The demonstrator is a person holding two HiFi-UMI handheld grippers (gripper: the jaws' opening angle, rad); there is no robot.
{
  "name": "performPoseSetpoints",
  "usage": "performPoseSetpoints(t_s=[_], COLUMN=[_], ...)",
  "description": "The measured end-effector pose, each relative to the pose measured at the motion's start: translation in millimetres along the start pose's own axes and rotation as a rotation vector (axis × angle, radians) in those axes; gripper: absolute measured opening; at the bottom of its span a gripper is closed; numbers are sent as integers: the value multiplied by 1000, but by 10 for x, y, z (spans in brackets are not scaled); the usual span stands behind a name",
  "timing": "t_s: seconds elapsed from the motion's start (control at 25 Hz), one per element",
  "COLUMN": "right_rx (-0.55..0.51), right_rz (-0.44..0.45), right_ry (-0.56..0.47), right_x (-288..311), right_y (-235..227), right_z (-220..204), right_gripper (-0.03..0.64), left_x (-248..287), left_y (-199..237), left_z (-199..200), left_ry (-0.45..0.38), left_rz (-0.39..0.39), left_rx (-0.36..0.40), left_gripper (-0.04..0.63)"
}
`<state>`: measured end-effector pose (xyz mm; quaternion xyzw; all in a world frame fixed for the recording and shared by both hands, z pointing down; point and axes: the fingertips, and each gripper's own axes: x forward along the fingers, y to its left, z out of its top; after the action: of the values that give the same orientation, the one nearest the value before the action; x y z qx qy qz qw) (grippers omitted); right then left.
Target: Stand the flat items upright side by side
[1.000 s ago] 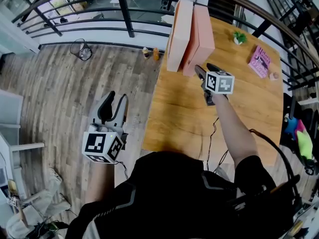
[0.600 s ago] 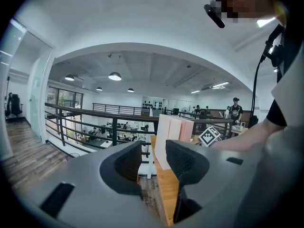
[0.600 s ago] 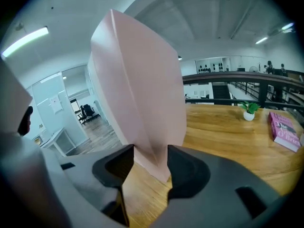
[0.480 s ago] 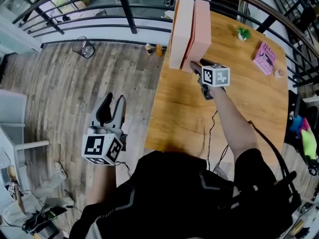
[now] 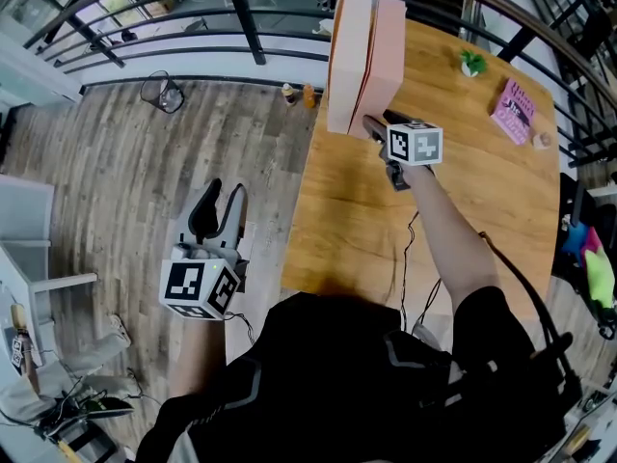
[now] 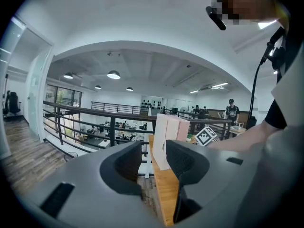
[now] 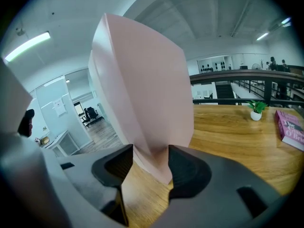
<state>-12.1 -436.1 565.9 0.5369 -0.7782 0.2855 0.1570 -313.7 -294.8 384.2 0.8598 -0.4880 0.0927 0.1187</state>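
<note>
Two flat pink boxes stand upright side by side at the table's far left corner: the left box and the right box. My right gripper is at the right box's near lower edge. In the right gripper view the box fills the gap between both pads of the right gripper, which is shut on it. Its jaws have just been opening a little, with the box still between them. My left gripper hangs over the floor left of the table, open and empty; it shows as the left gripper in its own view.
The wooden table carries a pink book and a small potted plant at the far right, and a thin cable near my arm. A black railing runs behind the boxes. A wire bin stands on the floor.
My right gripper has moved forward and left, up to the right box's near edge. The two boxes now stand closer together. My left gripper has stayed put.
</note>
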Motion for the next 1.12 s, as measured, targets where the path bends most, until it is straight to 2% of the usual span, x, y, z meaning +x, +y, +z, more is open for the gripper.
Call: performPoseSetpoints(t_s=[0.24, 0.6, 0.76, 1.12], right_rx=[-19, -80, -121, -183], right_rz=[16, 30, 7, -104], right_ry=[-53, -191, -253, -384], right_x=[-293, -1378, -1983, -3301], right_y=[63, 193, 182, -13], right_z=[143, 418, 548, 766], right_gripper=[281, 288, 284, 258], left_x=[103, 453, 584, 750], left_y=[-156, -587, -897, -1619], left_z=[55, 259, 438, 831], left_ry=[-13, -64, -101, -150], left_rz=[-39, -166, -253, -344], left_rx=[9, 35, 63, 129], left_gripper=[178, 178, 178, 178])
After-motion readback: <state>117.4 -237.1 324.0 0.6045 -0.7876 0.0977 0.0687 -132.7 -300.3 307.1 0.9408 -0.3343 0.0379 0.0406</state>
